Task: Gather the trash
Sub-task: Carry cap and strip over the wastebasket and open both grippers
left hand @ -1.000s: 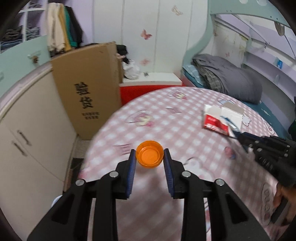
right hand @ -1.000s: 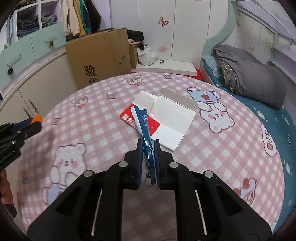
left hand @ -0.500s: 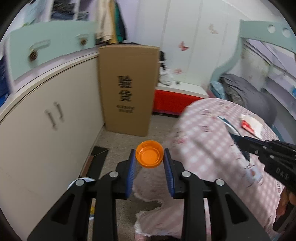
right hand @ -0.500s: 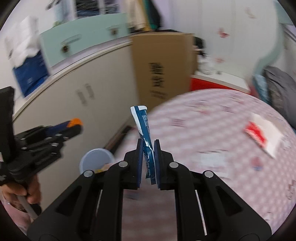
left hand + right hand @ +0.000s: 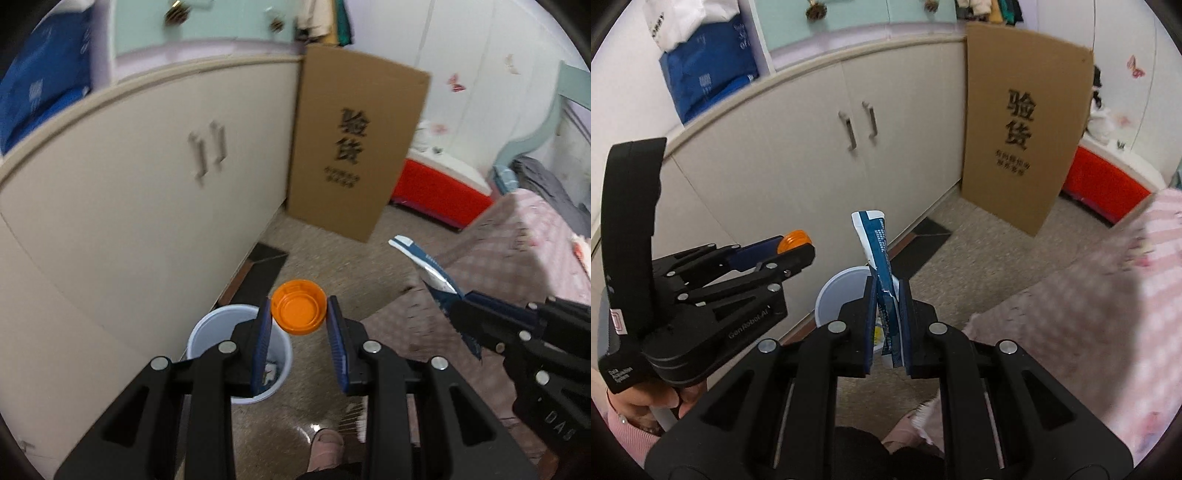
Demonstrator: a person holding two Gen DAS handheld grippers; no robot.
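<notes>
The left gripper (image 5: 299,325) is pinching an orange cap (image 5: 298,312) between narrowly parted jaws; the right gripper (image 5: 887,314) is clamping a blue wrapper (image 5: 882,280) nearly shut. The bin (image 5: 207,332) is sitting just below both tips, so centring over its mouth before letting go is advisable.

**Hidden, cropped and blurred areas**

The left hand-held gripper (image 5: 298,334) is covering the near half of the white bin (image 5: 207,325); its contents are showing only as an unreadable scrap. In the right wrist view, the right hand-held gripper (image 5: 887,325) is blocking most of the bin, and its pads are hiding the lower part of the blue wrapper (image 5: 877,243). The pink checked surface (image 5: 1108,295) is smearing with blur, its pattern unreadable. The small print on the cardboard box (image 5: 354,122) is too fine to read. The hand (image 5: 646,404) is running off the left edge.
</notes>
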